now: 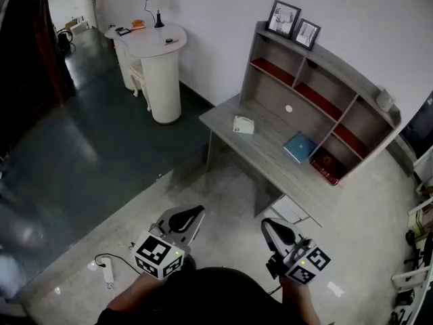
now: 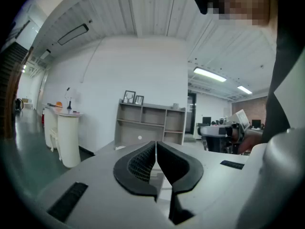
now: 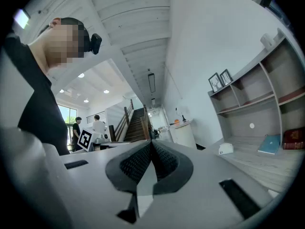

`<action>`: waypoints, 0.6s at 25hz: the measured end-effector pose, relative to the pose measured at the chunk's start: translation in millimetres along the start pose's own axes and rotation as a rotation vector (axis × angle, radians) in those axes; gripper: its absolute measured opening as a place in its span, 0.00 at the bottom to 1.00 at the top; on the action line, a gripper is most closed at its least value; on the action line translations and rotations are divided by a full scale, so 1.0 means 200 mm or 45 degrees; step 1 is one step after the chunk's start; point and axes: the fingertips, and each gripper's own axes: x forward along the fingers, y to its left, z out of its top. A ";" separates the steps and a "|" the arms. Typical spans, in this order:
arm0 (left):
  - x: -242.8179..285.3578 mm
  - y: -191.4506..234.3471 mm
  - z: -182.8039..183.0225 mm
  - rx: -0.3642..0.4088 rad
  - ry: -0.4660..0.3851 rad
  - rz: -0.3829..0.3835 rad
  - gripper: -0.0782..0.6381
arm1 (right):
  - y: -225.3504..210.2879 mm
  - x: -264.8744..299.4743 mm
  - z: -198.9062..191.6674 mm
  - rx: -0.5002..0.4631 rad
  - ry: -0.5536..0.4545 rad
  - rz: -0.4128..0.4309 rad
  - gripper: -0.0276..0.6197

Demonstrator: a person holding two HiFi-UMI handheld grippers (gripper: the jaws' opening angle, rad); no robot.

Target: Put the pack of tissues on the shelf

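Note:
The pack of tissues (image 1: 243, 124), small and white, lies on the left part of the grey desk (image 1: 270, 162); the right gripper view shows the pack (image 3: 226, 149) further off on the desktop. The grey shelf (image 1: 318, 93) stands along the back of the desk, its compartments mostly bare, and it also shows in the left gripper view (image 2: 151, 124). My left gripper (image 1: 200, 210) and right gripper (image 1: 264, 223) hang side by side over the floor in front of the desk, well short of the tissues. Both point level. The left gripper (image 2: 156, 143) is shut on nothing, and the right gripper (image 3: 152, 142) likewise.
A blue book (image 1: 299, 147) and a red box (image 1: 327, 166) lie on the desk's right part. Two picture frames (image 1: 292, 22) top the shelf. A white round counter (image 1: 159, 53) stands at the back left. A power strip (image 1: 107, 271) lies on the floor by my left side.

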 end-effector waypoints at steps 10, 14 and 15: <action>-0.05 0.09 -0.01 -0.006 -0.011 0.007 0.14 | 0.04 0.11 -0.03 -0.006 0.013 0.007 0.07; -0.08 0.16 -0.01 -0.011 -0.013 0.006 0.14 | 0.07 0.17 -0.02 -0.010 -0.003 0.015 0.07; -0.09 0.18 -0.01 -0.012 -0.013 0.007 0.14 | 0.08 0.19 -0.01 -0.011 -0.015 0.020 0.07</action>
